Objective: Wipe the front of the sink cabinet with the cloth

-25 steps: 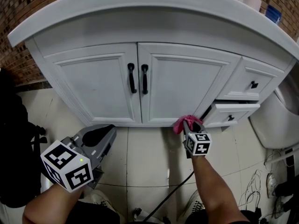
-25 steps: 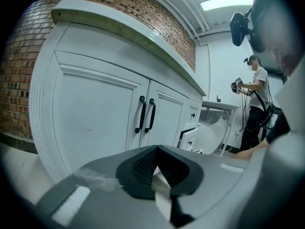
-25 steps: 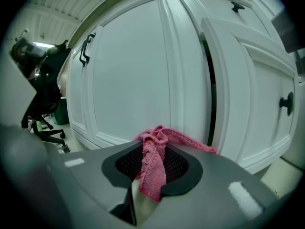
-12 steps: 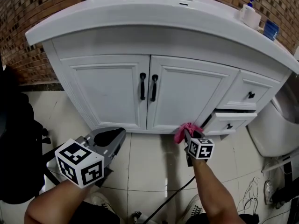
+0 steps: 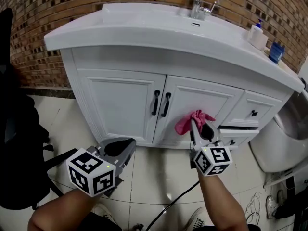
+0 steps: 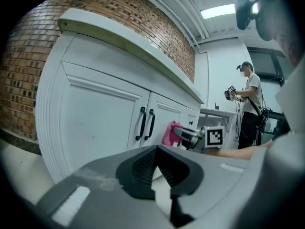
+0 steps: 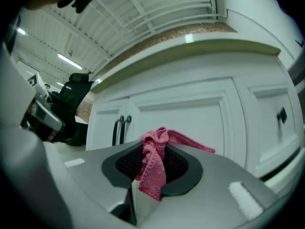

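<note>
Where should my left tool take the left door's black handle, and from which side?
Probably the middle of the handle, straight on from the front. It is an upright bar standing off the door, so the left tool, which is shut, would have to open side to side around it.

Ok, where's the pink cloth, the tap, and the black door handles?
pink cloth (image 5: pixel 186 123), head view, its bunched middle.
tap (image 5: pixel 198 4), head view, its upright stem.
black door handles (image 5: pixel 156 102), head view, the left handle's bar.
</note>
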The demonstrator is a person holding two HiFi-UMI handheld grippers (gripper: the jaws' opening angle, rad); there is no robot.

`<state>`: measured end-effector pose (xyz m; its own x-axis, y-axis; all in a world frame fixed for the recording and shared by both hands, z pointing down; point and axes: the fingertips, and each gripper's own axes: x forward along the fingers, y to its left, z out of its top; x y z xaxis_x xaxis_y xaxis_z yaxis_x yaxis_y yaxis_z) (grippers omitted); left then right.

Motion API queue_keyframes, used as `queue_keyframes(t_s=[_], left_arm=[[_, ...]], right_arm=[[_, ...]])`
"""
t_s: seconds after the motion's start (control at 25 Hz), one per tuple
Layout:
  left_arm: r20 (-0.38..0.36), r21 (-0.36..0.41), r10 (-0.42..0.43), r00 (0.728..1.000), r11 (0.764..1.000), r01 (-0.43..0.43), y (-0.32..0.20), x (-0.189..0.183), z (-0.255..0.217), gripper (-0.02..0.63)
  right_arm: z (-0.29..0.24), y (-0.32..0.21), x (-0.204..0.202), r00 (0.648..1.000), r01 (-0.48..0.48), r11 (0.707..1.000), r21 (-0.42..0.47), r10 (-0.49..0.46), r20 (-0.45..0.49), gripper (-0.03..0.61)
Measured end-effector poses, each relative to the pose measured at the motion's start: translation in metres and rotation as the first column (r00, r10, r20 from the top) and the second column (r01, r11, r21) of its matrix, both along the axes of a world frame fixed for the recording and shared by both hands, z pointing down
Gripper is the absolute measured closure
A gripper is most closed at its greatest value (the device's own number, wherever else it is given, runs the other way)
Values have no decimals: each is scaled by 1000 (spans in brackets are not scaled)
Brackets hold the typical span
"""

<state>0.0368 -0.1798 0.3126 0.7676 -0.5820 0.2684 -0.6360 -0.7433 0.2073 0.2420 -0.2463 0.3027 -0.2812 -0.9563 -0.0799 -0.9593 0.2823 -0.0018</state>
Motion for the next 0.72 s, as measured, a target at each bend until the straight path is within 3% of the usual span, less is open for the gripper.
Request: queue_keyframes(t_s=[0.12,0.24,0.4,0.72], left_arm=[[-9,1,-7,1000,1000,7,-2,-4,-1,607],[-13,-3,-9,1000,1000,9,-2,-6,0,607],[-25,-1,-9,1000,1000,9,-1,-6,-2,607],[-29,-4,-14,999,1000,14,0,-8,-4,607]], right_arm=[[-74,4,-17,999,33,989,146,-28,-33,474],[-116,-2,-23,999,27,975,219,-20,-35,474],[-128,-20,-23,998,13,975,221,-26,57,474],[-119,-30,-21,999,-42,964,264,44,-4,475]])
